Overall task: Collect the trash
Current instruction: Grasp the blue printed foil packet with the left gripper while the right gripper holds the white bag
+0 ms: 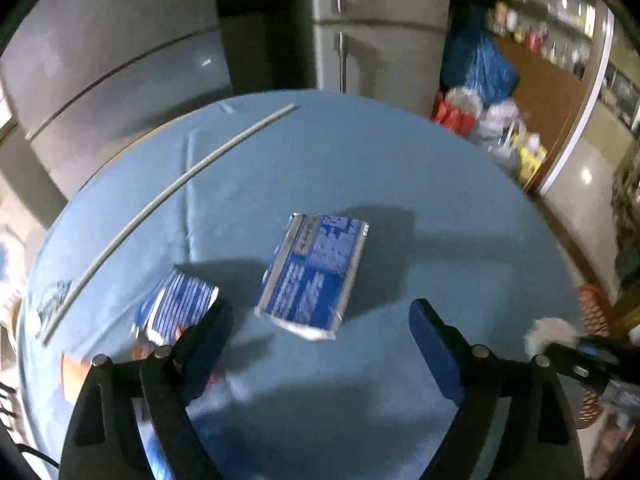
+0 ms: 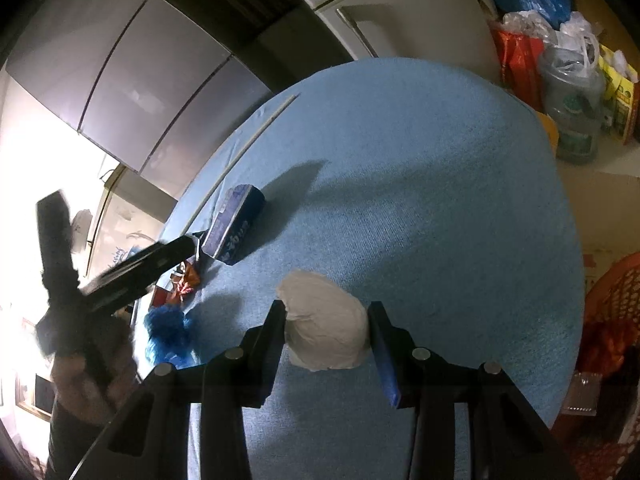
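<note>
The right gripper [image 2: 327,326] held a crumpled white paper wad [image 2: 326,322] clamped above the blue tablecloth [image 2: 440,200]. The left gripper [image 1: 316,320] stood wide, empty, just short of the blue-and-white printed carton [image 1: 314,276] lying mid-cloth. Likely next: straddle that carton and close.

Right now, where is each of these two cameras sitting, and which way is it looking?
Left wrist: on the left gripper, looking down over its open fingers at a blue carton on the blue tablecloth.
Right wrist: on the right gripper, fingers shut on a white wad; the left gripper shows at left.
Shared: carton, tablecloth, white rod.
</note>
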`<state>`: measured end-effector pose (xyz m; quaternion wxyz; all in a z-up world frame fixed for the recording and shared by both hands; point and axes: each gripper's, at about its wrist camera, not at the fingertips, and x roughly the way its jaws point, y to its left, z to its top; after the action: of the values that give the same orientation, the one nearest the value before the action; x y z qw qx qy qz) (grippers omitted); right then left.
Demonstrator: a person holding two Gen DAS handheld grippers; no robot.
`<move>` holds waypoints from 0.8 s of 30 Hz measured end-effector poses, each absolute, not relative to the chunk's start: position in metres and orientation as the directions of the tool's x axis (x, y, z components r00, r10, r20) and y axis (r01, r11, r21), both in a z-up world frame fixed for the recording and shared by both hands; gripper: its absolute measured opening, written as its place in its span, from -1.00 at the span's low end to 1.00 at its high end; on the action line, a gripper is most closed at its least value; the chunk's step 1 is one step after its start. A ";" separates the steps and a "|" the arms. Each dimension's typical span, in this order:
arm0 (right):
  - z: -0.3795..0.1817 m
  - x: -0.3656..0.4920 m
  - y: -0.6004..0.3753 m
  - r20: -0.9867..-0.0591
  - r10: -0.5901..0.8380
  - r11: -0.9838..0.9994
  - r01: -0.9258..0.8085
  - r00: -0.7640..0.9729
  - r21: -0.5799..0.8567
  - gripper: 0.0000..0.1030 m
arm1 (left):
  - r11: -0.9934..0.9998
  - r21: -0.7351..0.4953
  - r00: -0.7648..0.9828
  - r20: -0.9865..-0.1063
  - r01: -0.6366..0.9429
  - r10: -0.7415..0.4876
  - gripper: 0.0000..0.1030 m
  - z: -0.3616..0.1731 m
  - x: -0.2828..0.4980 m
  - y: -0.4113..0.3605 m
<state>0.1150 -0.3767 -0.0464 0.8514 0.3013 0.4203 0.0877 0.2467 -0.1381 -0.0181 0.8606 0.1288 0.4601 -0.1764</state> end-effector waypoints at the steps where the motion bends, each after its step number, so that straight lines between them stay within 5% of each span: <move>1: -0.045 0.114 -0.378 -0.661 0.401 0.802 0.105 0.634 0.588 -0.15 | 0.909 0.077 0.509 -0.847 0.409 -0.157 0.73 -0.024 0.259 -0.140; 5: -0.046 0.113 -0.381 -0.664 0.396 0.800 0.116 0.634 0.588 -0.15 | 0.918 0.059 0.439 -0.889 0.391 -0.130 0.72 -0.050 0.288 -0.146; 6: -0.047 0.114 -0.382 -0.665 0.396 0.799 0.119 0.633 0.590 -0.15 | 0.922 0.057 0.422 -0.898 0.384 -0.121 0.62 -0.056 0.291 -0.147; 7: -0.047 0.115 -0.382 -0.665 0.396 0.798 0.120 0.633 0.590 -0.15 | 0.923 0.055 0.415 -0.902 0.380 -0.117 0.29 -0.059 0.292 -0.147; 8: -0.047 0.117 -0.380 -0.664 0.396 0.799 0.119 0.634 0.590 -0.15 | 0.927 0.075 0.435 -0.895 0.367 -0.100 0.24 -0.059 0.290 -0.147; 16: -0.042 0.122 -0.361 -0.653 0.413 0.808 0.075 0.634 0.584 -0.15 | 0.948 -0.046 0.514 -0.832 0.315 -0.211 0.23 -0.008 0.234 -0.121; 24: -0.033 0.106 -0.333 -0.649 0.434 0.825 0.013 0.625 0.565 -0.15 | 0.975 -0.084 0.572 -0.798 0.203 -0.188 0.23 0.010 0.149 -0.088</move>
<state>0.1064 -0.3330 -0.0327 0.8602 0.2691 0.4155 0.1225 0.1492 -0.0877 0.0099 0.8866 0.0083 0.4490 -0.1105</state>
